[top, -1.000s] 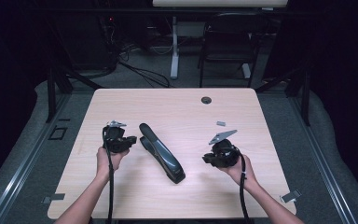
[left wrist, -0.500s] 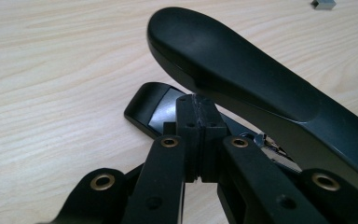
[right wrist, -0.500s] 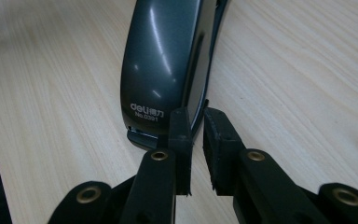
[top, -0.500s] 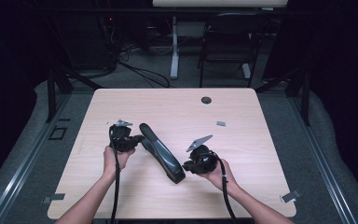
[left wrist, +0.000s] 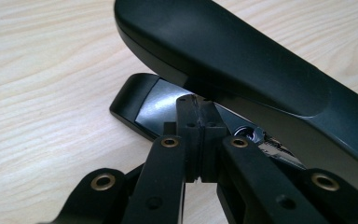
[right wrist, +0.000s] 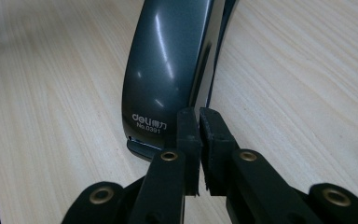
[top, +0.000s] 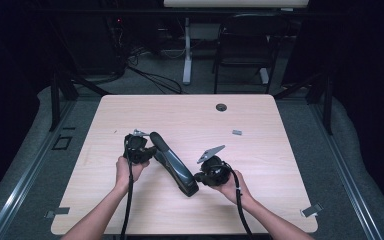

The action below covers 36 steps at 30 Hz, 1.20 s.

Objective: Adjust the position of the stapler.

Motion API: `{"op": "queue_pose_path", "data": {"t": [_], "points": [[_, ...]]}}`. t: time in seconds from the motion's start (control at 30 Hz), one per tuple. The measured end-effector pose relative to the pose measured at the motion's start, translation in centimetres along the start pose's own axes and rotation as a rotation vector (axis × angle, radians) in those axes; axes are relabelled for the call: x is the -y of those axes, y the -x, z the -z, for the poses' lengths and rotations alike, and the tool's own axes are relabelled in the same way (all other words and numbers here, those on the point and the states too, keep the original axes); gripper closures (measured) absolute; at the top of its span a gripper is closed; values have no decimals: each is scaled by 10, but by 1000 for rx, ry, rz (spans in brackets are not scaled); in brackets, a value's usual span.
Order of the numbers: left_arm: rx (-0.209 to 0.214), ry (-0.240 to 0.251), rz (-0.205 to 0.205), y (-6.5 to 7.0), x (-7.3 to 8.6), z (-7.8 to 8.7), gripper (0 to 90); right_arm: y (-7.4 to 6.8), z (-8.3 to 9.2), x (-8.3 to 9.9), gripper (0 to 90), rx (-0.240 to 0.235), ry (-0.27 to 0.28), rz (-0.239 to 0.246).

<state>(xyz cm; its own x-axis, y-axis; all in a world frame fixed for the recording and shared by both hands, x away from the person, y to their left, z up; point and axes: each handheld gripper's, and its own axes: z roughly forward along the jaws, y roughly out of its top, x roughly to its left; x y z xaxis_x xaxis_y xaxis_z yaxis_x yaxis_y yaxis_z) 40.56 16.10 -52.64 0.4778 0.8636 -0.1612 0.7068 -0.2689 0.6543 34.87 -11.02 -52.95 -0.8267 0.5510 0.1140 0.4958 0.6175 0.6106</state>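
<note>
Inward since before, our closed right fingers (top: 198,177) and closed left fingers (top: 152,149) bracket the long dark grey plastic stapler (top: 174,163), lying diagonally mid-frame on the bench (top: 260,200).

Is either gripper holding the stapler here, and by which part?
No. Both the left gripper and right gripper are shut on nothing, tips at opposite ends of the stapler.

Black hand-held gripper (left wrist: 197,140) — brass rivets, trailing cable.
</note>
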Motion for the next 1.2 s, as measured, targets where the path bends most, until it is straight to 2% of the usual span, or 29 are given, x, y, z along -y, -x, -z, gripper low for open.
{"op": "queue_pose_path", "data": {"t": [0.17, 0.33, 0.37, 0.43, 0.47, 0.53, 0.57, 0.63, 0.77, 0.8, 0.9, 0.97, 1.03, 1.1, 1.2], "points": [[6, -12, -13, 3, -1, -4, 900, -3, -1, -1, 900, -9, 3, 9], [20, -18, -25, 9, -2, -7, 900, -7, -2, -1, 900, -38, 0, 17], [26, -23, -38, 13, -3, -9, 900, -9, -3, -1, 900, -46, 6, 16], [25, -28, -42, 16, -3, -10, 900, -14, -3, -3, 871, -93, 6, 35], [27, -29, -46, 16, -2, -11, 900, -20, -5, -3, 872, -88, -1, 58], [26, -29, -43, 17, -2, -12, 900, -34, -5, -8, 870, -19, -12, 129], [27, -30, -45, 17, -2, -12, 900, -38, -5, -9, 871, -10, -11, 148], [27, -29, -45, 17, -2, -12, 900, -38, -6, -9, 874, -18, -4, 138], [31, -31, -46, 16, -2, -11, 900, -19, -1, -7, 900, 7, 44, 56], [31, -31, -46, 16, -2, -11, 900, -16, 0, -8, 900, 13, 42, 47], [31, -34, -49, 18, -2, -13, 900, -10, -2, -7, 900, 24, 28, 32], [32, -39, -54, 19, -2, -13, 900, -10, -8, -6, 900, 20, 15, 29], [35, -39, -58, 19, -2, -14, 900, -11, -13, -5, 900, 35, 1, 34], [36, -38, -62, 21, -1, -15, 900, -8, -16, -4, 900, 20, -1, 15], [44, -49, -71, 24, -1, -18, 900, -9, -16, -4, 900, 12, -4, 16]]}}
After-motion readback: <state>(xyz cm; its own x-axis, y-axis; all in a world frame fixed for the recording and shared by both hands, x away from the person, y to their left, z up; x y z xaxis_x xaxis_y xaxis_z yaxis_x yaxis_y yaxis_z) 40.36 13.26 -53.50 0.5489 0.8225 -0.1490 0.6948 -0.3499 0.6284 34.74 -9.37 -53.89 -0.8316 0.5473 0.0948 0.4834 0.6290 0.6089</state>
